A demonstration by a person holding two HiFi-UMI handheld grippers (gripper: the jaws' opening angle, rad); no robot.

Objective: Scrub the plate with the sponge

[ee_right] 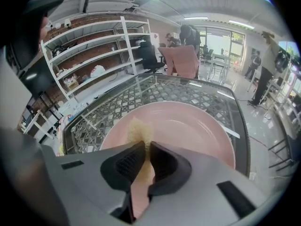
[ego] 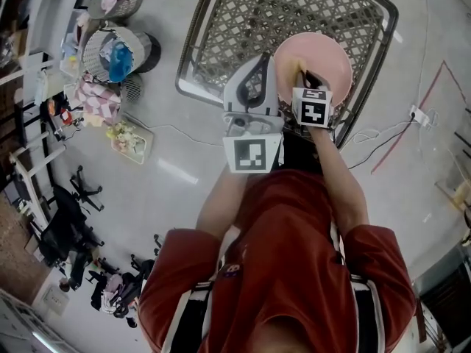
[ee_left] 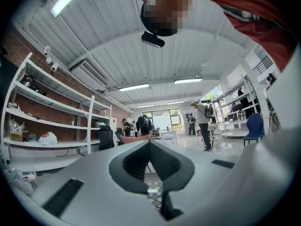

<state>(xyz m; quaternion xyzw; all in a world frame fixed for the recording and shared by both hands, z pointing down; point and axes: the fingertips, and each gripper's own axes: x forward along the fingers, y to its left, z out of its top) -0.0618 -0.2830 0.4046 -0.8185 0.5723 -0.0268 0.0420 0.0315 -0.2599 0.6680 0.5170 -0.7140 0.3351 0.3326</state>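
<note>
Pink plate (ee_right: 188,126) lies flat on the lattice table (ego: 243,20), at the side nearest the person. The right gripper (ee_right: 146,147) is clamped on a yellowish sponge (ee_right: 139,130), squeezed thin between its jaws. The sponge's tip reaches over the plate's near part and seems to touch it. The left gripper (ee_left: 149,144) sits just beside the plate's left rim, jaws pressed together on nothing.

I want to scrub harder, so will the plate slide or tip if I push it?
It would probably slide: the plate lies flat on what looks like a smooth glass table. Tipping seems unlikely, since it is wide and shallow, unless the sponge presses hard on its rim. It looks rigid, perhaps breakable.
</note>
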